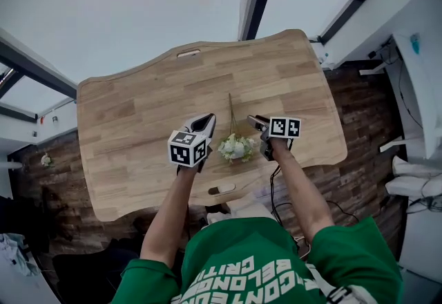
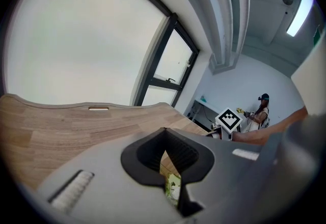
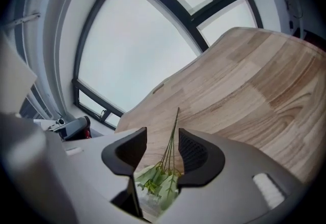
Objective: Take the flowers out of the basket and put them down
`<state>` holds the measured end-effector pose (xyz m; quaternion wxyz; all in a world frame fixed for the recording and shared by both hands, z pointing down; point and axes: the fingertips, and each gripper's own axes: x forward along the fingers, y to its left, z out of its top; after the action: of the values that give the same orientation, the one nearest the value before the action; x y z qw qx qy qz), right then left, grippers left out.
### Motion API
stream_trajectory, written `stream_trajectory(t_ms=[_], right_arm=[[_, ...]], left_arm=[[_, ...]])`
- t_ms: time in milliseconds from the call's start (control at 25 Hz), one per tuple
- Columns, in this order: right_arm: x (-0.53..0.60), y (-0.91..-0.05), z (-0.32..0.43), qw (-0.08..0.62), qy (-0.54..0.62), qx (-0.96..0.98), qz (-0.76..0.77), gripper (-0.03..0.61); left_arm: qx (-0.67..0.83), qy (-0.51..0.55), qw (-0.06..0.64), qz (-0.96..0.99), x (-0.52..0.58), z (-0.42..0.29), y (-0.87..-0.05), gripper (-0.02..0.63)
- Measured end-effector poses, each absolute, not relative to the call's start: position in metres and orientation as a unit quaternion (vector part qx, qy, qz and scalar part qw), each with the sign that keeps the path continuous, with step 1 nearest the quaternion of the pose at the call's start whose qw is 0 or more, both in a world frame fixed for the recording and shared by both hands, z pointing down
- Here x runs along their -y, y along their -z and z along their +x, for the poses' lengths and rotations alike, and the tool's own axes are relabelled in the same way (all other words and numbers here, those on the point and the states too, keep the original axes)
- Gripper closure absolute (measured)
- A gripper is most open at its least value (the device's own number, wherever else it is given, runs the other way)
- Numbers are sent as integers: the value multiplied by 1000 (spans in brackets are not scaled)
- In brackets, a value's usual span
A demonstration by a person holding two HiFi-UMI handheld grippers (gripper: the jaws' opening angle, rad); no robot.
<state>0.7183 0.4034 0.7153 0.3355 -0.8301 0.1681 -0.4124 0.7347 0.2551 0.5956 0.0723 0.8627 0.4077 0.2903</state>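
Pale wood fills the middle of the head view: a table (image 1: 138, 109) with wavy edges stands before tall windows, with brick-patterned floor to either side of it. Both bare forearms reach forward from green sleeves over the near edge, the left forearm (image 1: 166, 220) straight ahead and the right forearm (image 1: 300, 192) angled inward, so the two tools come close together above the near half of the board.

The left gripper (image 1: 207, 119) points away from the person and slightly down, its marker cube on the near side. In the left gripper view the tips of the left gripper (image 2: 165, 134) meet at a point and nothing is caught between the pads; only a thin slit stays open behind the tips, and a scrap of the flowers (image 2: 173, 187) shows through it, lying on the wood below.

The right gripper (image 1: 254, 121) points inward and downward toward its partner. Its own view shows the right gripper (image 3: 163, 139) spread wide and holding nothing; both pads stand clear of the stems.

The flowers (image 1: 236, 146) lie flat on the table between the two tools: just right of the left gripper and just left of the right one, nearer the person than either set of tips. White blossoms and green leaves (image 3: 158, 182) sit low under the right gripper's gap, and the thin stem (image 3: 174, 126) runs forward past its tips, away from the person.
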Motion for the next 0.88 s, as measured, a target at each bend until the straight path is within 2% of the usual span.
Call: stream_trajectory(t_ms=[240,480,880], right_arm=[[-414,-682,674,297,377,-152,-864,454],[-414,-650,619,269,344,-145,-888,574],[-399,-596,549,241,287,-142,-916,572]], left_arm=[[-424,-274,67,861,-254,698,-580,595],[-429,-256,75,863,-244,657,-562,595],[-428,-229,106,868,-221,602,-539,595]])
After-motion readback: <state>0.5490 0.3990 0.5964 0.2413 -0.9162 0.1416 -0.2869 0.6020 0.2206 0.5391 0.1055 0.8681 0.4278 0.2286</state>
